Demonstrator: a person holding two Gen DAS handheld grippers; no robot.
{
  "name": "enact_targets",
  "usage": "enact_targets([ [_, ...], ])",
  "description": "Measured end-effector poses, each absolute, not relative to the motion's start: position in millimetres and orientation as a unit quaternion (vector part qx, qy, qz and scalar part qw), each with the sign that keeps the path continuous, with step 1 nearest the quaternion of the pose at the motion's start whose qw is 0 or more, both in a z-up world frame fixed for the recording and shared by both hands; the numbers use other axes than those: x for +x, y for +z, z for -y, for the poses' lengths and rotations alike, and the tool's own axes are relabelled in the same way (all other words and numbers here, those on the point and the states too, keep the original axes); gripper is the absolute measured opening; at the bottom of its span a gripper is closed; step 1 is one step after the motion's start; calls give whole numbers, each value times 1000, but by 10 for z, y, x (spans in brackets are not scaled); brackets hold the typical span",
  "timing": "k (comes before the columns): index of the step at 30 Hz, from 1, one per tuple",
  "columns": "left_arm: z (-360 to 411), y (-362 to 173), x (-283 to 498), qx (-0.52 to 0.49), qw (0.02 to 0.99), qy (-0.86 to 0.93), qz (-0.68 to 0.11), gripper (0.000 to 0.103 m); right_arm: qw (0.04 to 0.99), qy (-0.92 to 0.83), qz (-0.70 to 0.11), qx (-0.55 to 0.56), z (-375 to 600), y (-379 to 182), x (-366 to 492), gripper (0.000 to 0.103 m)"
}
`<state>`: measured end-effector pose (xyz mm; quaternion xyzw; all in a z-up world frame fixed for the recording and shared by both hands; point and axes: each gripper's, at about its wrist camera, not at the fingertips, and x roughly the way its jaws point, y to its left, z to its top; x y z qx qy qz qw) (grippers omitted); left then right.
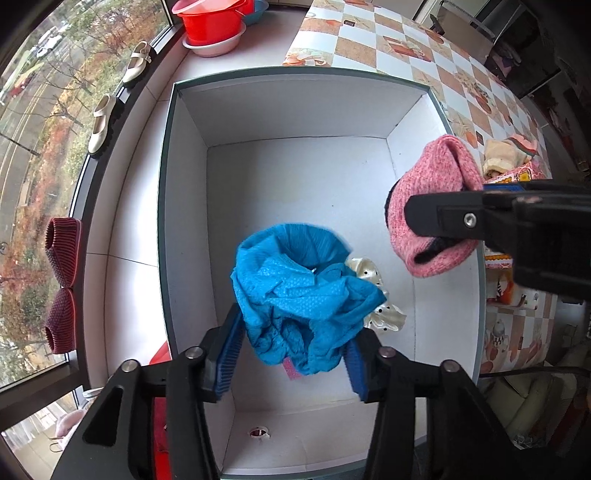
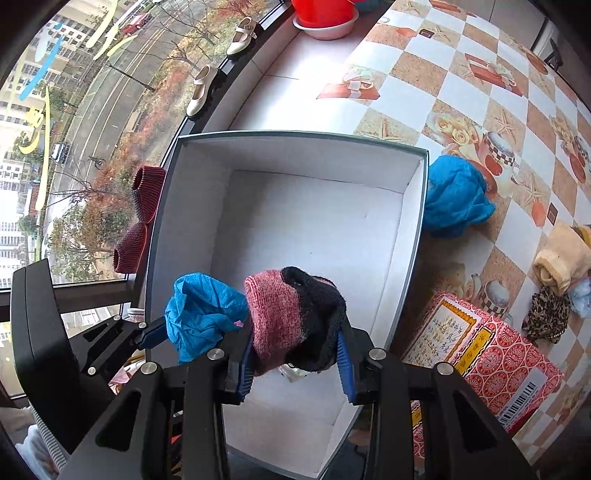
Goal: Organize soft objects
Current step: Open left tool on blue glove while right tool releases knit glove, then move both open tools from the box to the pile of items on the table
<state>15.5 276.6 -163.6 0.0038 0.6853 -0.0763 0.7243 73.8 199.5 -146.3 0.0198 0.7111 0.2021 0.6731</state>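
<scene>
A white box with a grey-green rim (image 1: 295, 72) (image 2: 295, 134) lies below both grippers. My left gripper (image 1: 291, 354) points straight down into it, open, with a crumpled blue cloth (image 1: 295, 288) (image 2: 199, 314) loose between its blue pads (image 1: 229, 354). Under the cloth, on the box floor, lies a cream dotted scrunchie (image 1: 384, 317). My right gripper (image 2: 295, 365) is shut on a pink and black knit piece (image 2: 273, 310) (image 1: 432, 177) and holds it over the box's right wall. A second blue cloth (image 2: 454, 195) sits on the table just outside the box.
On the checked tablecloth right of the box are a red patterned carton (image 2: 480, 354), a cream cloth (image 2: 561, 262) and a leopard-print piece (image 2: 546, 314). Red basins (image 1: 210, 22), pale shoes (image 1: 103, 122) and maroon slippers (image 1: 62, 258) line the window sill at left.
</scene>
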Motion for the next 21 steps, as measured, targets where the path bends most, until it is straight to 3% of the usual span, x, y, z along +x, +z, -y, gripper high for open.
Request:
enact_targets([
  [1, -2758, -1632, 155, 7, 724, -73, -685, 72, 674, 201, -711, 21, -1989, -1462, 742, 51],
  [3, -2736, -1632, 150, 11, 723, -69, -687, 83, 673, 203, -711, 26, -1965, -1452, 776, 52],
  [7, -2745, -1620, 121, -3, 724, -67, -687, 90, 674, 207, -708, 25, -1966, -1413, 795, 79],
  [9, -2774, -1606, 127, -13, 723, -61, -688, 103, 676, 209, -706, 33, -1943, -1386, 806, 83],
  [10, -2790, -1600, 127, -19, 724, -58, -687, 103, 675, 209, -706, 42, -1925, -1384, 820, 83],
  [13, -2839, -1591, 122, -39, 726, -50, -685, 103, 678, 209, -701, 78, -1837, -1342, 858, 103],
  [21, -2879, -1475, 115, -91, 722, -61, -684, 103, 697, 206, -675, 127, -1641, -1082, 928, 103],
])
